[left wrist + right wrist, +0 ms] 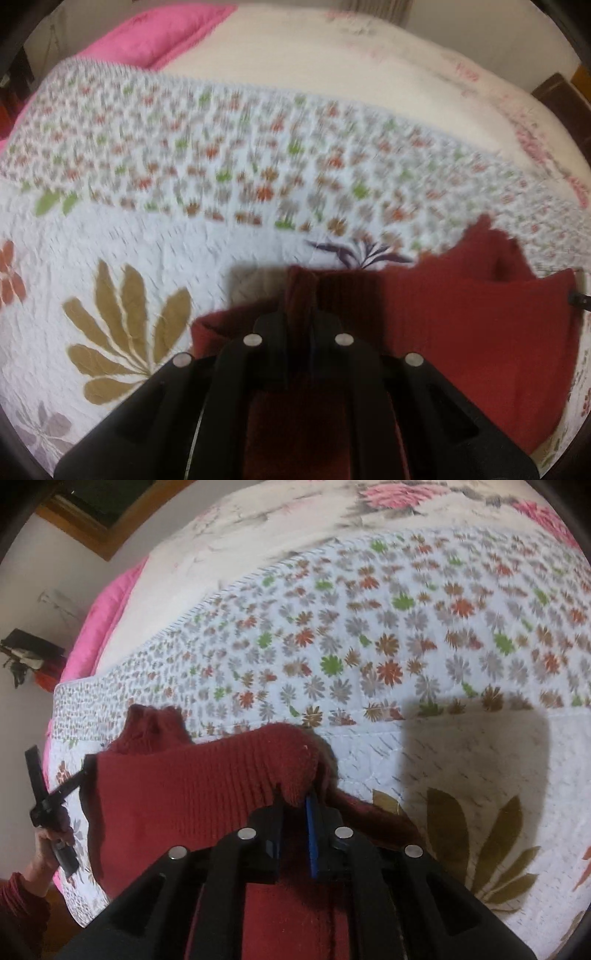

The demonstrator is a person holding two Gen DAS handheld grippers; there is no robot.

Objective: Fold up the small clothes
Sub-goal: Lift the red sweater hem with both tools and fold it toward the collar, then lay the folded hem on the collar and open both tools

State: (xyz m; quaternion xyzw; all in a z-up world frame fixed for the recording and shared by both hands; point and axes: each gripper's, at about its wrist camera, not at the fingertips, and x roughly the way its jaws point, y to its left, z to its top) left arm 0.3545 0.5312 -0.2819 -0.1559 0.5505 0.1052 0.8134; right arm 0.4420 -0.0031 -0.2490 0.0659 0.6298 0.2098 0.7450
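Your left gripper (301,314) is pinched down on a ribbed edge of the dark red knit sweater (461,325); the cloth comes up btwn the two fingers, which stand nearly closed w/ only the fabric in the gap. From that grip the sweater stretches off to the right and hangs in the air over the flowered quilt (184,177) on the bed, its far top corner reaching toward your other tool at the frame's right edge.

Your right gripper (295,805) is likewise clamped on the sweater (184,794): a bunched fold sits right at the fingertips, wrapped over the left finger, w/ the blue pad of the right finger (311,834) pressed to it. The fingers are almost together.

In the right wrist view the garment spans leftward to the left gripper (83,770), held by your hand (50,840) near the quilt's (406,635) left edge. Its neck or cuff end pokes up behind the top edge. The pink pillow (162,35) lies at the bed's far left corner.
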